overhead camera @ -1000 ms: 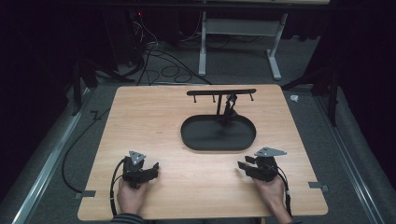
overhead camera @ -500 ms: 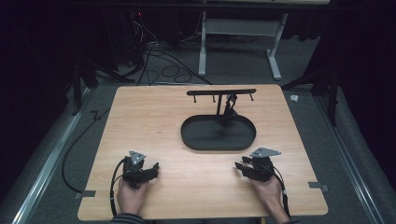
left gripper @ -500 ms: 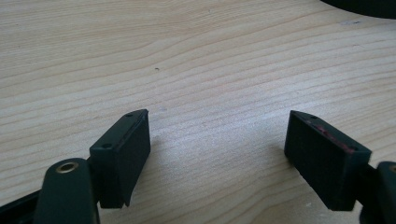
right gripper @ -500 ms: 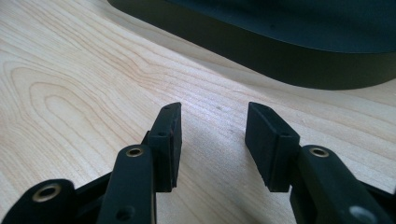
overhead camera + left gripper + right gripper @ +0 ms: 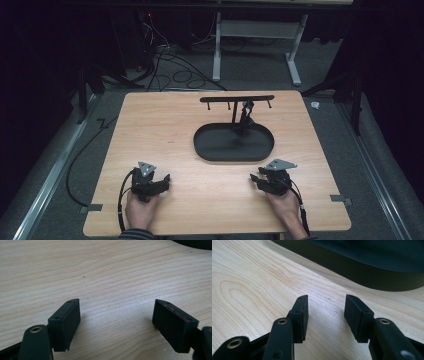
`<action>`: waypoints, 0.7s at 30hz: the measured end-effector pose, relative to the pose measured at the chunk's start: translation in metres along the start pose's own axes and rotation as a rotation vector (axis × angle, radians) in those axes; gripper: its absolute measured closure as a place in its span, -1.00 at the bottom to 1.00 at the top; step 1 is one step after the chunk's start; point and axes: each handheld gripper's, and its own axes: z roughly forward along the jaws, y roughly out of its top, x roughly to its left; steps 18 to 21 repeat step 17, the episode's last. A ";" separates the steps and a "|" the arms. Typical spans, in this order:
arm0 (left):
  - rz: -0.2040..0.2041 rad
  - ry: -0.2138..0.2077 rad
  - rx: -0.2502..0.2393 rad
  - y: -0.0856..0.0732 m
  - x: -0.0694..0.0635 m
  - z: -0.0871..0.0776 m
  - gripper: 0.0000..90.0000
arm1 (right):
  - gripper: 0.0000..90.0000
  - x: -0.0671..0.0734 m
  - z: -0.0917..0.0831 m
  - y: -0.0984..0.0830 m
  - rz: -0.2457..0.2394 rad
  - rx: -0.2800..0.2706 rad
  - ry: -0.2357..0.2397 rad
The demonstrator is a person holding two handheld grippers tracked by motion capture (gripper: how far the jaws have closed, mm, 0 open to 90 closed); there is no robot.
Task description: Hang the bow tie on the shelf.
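Two open sets of jaws, nothing grasped. Left gripper [image 5: 164,181] spread wide over bare wooden table [image 5: 160,130], parked near the front edge. Right gripper [image 5: 255,181] narrower in spread, just been opening a little, nothing between the pads, aimed toward the black oval tray [image 5: 225,145] close ahead. Tray right of the table's centre, with a post and a crossbar [image 5: 237,98] rising from its far side and a small dark item [image 5: 245,112] hanging beside the post, too small to identify.

Likely risks: knocking the tray's low wall with the right jaws on a level approach and sliding the whole stand; clipping the crossbar or post on a reach over the tray, tipping the stand or shaking the hanging item loose; dragging a trailing cable across the tabletop.

From the high view: full layout, both hands, stand, pegs. From the right gripper view: tray wall [image 5: 367,272] looming just beyond the jaws, pads hovering low over the wood grain. From the left gripper view: a sliver of tray [image 5: 195,243] at the top corner, plus the exact width of the gap.
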 end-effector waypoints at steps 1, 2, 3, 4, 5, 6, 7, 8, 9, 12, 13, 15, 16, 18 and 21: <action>0.000 0.000 0.000 0.000 0.000 0.000 -0.49 | 0.24 0.001 0.000 0.000 -0.009 0.000 -0.008; 0.000 0.000 0.000 0.000 0.000 0.000 -0.49 | 0.19 0.004 0.001 0.000 -0.026 0.005 -0.025; -0.001 0.001 0.001 0.000 0.000 0.000 -0.49 | 0.18 0.004 0.001 0.000 -0.022 0.005 -0.028; 0.000 0.001 0.001 0.000 0.000 0.000 -0.49 | 0.17 0.003 0.001 0.000 -0.019 0.005 -0.026; 0.000 0.001 0.001 0.000 0.000 0.000 -0.49 | 0.16 0.004 0.001 0.000 -0.022 0.005 -0.026; -0.001 0.001 0.001 0.000 0.000 0.000 -0.49 | 0.16 0.004 0.001 0.000 -0.022 0.005 -0.026; -0.001 0.001 0.000 0.000 0.000 0.000 -0.49 | 0.15 0.004 0.001 0.000 -0.025 0.005 -0.025; -0.001 0.001 0.000 0.000 0.000 0.000 -0.49 | 0.15 0.004 0.001 0.000 -0.026 0.006 -0.024; -0.001 0.001 0.000 0.000 0.000 0.000 -0.49 | 0.14 0.004 0.001 0.000 -0.027 0.005 -0.023; -0.001 0.001 0.000 0.000 0.000 0.000 -0.49 | 0.13 0.004 0.001 0.000 -0.028 0.007 -0.021; -0.001 0.001 0.000 0.000 0.000 0.000 -0.49 | 0.13 0.004 0.001 0.000 -0.028 0.007 -0.020; -0.001 0.001 0.000 0.000 0.000 0.000 -0.49 | 0.13 0.003 0.001 0.000 -0.028 0.007 -0.020; -0.001 0.001 0.000 0.000 0.000 0.000 -0.49 | 0.12 0.004 0.001 0.000 -0.028 0.007 -0.020; -0.001 0.001 0.000 0.000 0.000 0.000 -0.49 | 0.12 0.003 0.001 0.000 -0.029 0.007 -0.019; -0.001 0.001 0.000 0.000 0.000 0.000 -0.49 | 0.12 0.003 0.001 0.000 -0.029 0.007 -0.019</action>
